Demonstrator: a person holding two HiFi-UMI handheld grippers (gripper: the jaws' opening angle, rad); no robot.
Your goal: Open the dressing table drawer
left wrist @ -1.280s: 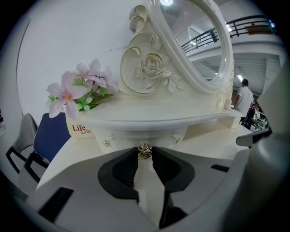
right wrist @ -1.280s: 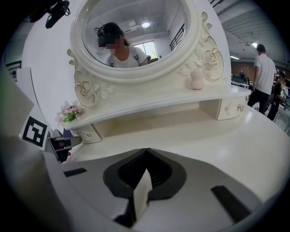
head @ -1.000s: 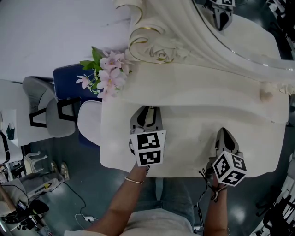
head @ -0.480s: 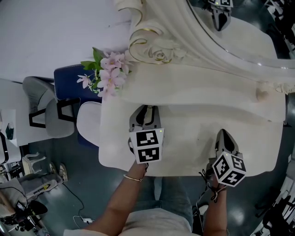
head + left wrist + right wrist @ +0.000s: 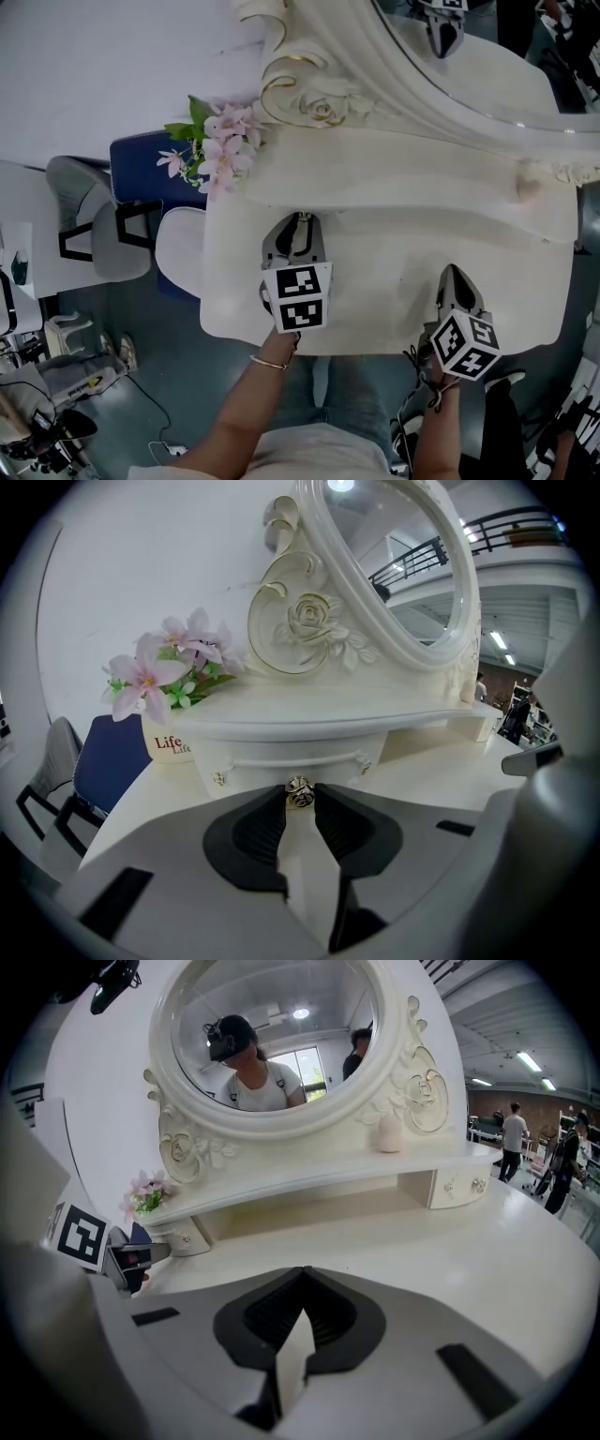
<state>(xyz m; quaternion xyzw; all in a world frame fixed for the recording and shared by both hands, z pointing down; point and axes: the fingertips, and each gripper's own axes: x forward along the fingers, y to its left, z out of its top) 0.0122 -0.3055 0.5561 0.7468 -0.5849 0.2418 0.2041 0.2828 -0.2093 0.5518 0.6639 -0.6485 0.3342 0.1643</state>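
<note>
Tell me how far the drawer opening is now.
Done: the left tongs look closed on the knob. In hand: that grip, ready for pulling. Left: the whole pull, since the drawer looks shut. The right tongs are closed and empty.

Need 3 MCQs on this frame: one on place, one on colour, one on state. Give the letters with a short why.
1. Where do the pink flowers stand?
A. dressing table's left rear corner
B. its right front corner
C. the floor

2. What colour is the drawer knob at the left gripper's tips?
A. black
B. gold
C. red

3. How do the right gripper's jaws stand?
A. wide apart
B. closed on a handle
C. closed, nothing between them

Answers:
1 A: the head view shows them at the table's far left edge.
2 B: the left gripper view shows a gold rose-shaped knob pinched between the tips.
3 C: in the right gripper view the tips meet over bare tabletop.
</note>
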